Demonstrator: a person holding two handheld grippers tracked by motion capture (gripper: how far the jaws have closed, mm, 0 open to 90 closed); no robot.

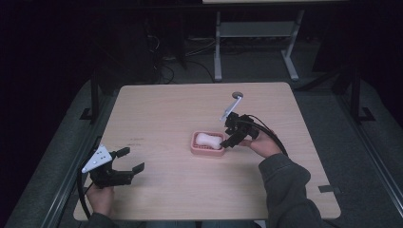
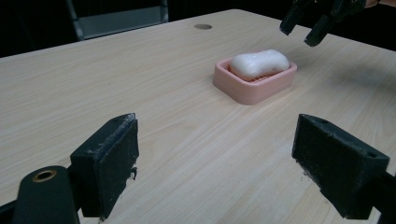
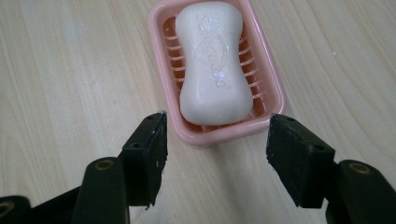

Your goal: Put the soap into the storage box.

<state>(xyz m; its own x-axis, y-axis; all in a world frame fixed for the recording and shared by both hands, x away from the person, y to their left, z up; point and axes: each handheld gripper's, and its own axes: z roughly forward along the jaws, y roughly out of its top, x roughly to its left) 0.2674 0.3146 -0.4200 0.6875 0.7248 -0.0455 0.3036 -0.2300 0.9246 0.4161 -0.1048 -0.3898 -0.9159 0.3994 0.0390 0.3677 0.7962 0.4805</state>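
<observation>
A white bar of soap [image 1: 209,139] [image 2: 258,63] [image 3: 214,65] lies lengthwise in a pink ribbed soap dish [image 1: 195,147] [image 2: 254,91] [image 3: 268,79] at the middle of the table. My right gripper [image 1: 230,137] [image 3: 217,149] hovers just right of the dish's near end, jaws open and apart from dish and soap, nothing between them. It also appears far off as the right gripper [image 2: 304,25]. My left gripper [image 1: 132,160] [image 2: 215,158] rests low at the table's front left, open wide and empty, pointing toward the dish.
The light wooden table [image 1: 166,109] has a round cable hole [image 1: 237,94] [image 2: 203,26] near its far edge. A desk frame [image 1: 256,33] stands on the floor beyond. Black cables trail from both grippers.
</observation>
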